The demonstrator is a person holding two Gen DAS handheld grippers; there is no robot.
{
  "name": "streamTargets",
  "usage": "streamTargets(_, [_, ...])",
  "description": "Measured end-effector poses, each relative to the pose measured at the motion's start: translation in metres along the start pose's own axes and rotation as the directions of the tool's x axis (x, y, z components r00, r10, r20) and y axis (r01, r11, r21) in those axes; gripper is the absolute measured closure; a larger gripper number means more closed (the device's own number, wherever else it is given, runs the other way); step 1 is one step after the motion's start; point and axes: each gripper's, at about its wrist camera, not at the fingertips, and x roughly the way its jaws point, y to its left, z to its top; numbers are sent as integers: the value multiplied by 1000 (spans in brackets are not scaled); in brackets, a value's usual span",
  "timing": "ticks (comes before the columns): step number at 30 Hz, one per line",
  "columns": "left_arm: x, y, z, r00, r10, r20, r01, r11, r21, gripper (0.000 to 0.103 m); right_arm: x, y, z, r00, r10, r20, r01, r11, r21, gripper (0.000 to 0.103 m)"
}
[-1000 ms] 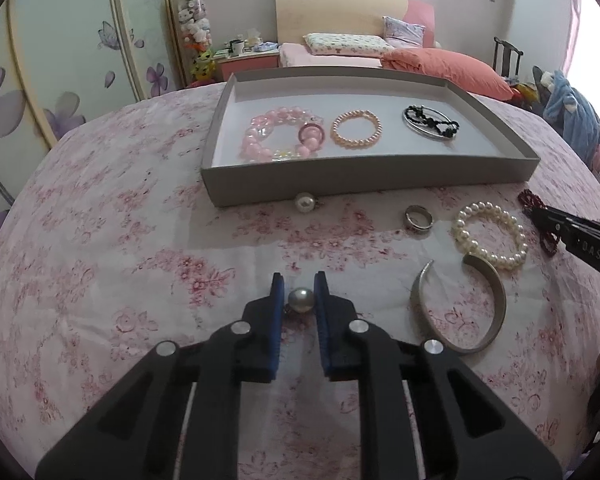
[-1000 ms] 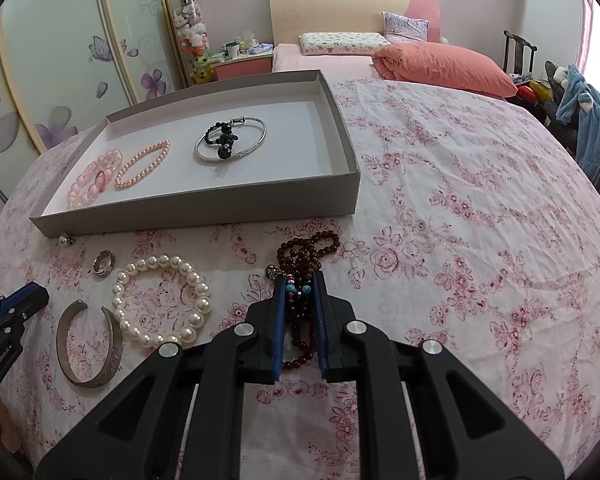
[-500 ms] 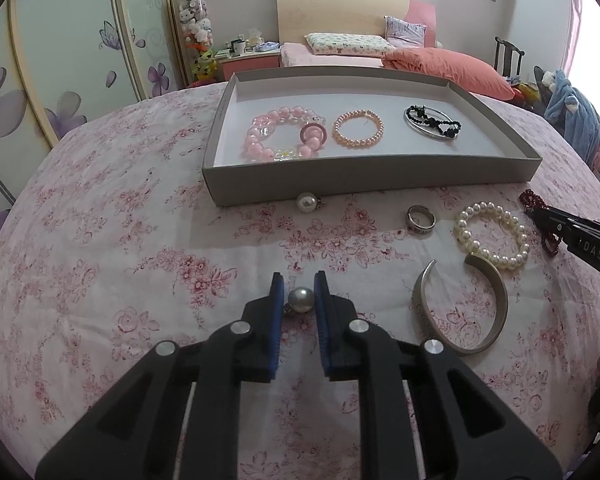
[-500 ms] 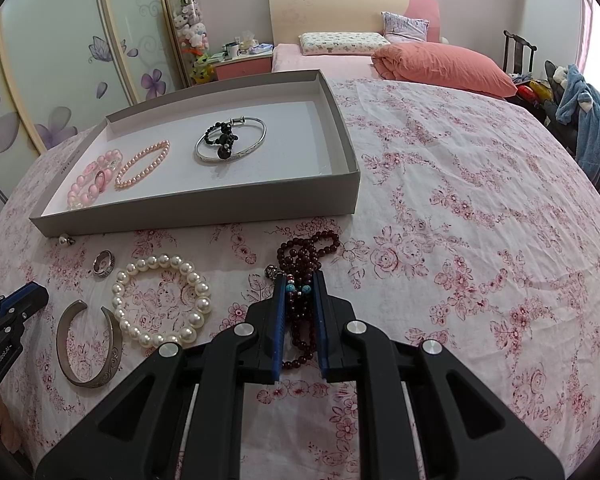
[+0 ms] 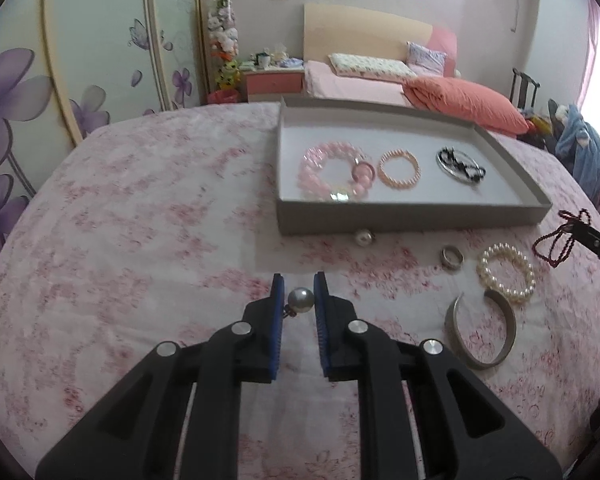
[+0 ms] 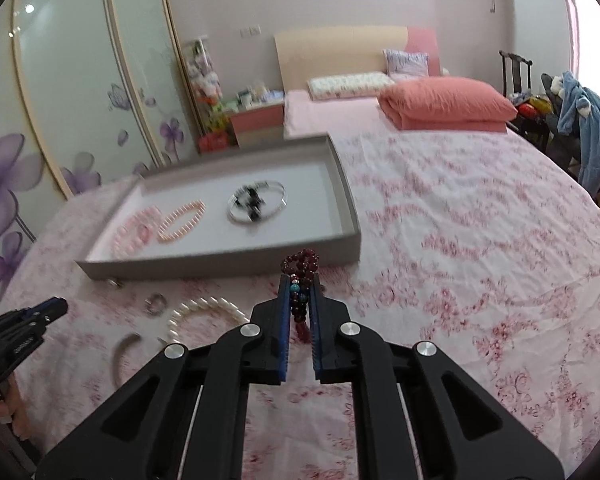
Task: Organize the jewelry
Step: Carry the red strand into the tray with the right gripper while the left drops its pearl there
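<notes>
Both tools have lifted since before: my left tool (image 5: pixel 297 298) pinches the pearl earring (image 5: pixel 301 300), my right tool (image 6: pixel 300 300) the dark bead bracelet (image 6: pixel 300 276), carrying toward the tray (image 6: pixel 350 216) at 12 o'clock.

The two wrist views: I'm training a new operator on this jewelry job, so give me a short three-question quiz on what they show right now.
1. True or false: the right gripper is shut on the dark red beaded bracelet.
2. Multiple choice: the round silver-grey pearl earring sits (A) in the grey cardboard tray, (B) between the fingers of the left gripper, (C) beside the open silver cuff bangle.
3. Fill in: on the pink floral bedspread, the white pearl bracelet lies between the small silver ring and the ______ bracelet.

Key: 1 true; 2 B; 3 dark red beaded.
</notes>
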Motion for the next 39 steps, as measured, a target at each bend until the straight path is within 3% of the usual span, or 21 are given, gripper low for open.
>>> streamTargets(12, [-35, -10, 6, 992, 22, 126, -27, 999, 38, 87, -43, 31, 16, 989, 73, 131, -65, 996, -65, 94])
streamTargets(24, [-63, -29, 16, 968, 36, 249, -55, 996, 69, 87, -67, 64, 13, 963, 122, 241, -89, 985, -146, 94])
streamTargets(39, [-87, -44, 38, 939, 10, 345, -42, 995, 87, 87, -74, 75, 14, 948, 125, 292, -80, 984, -161, 94])
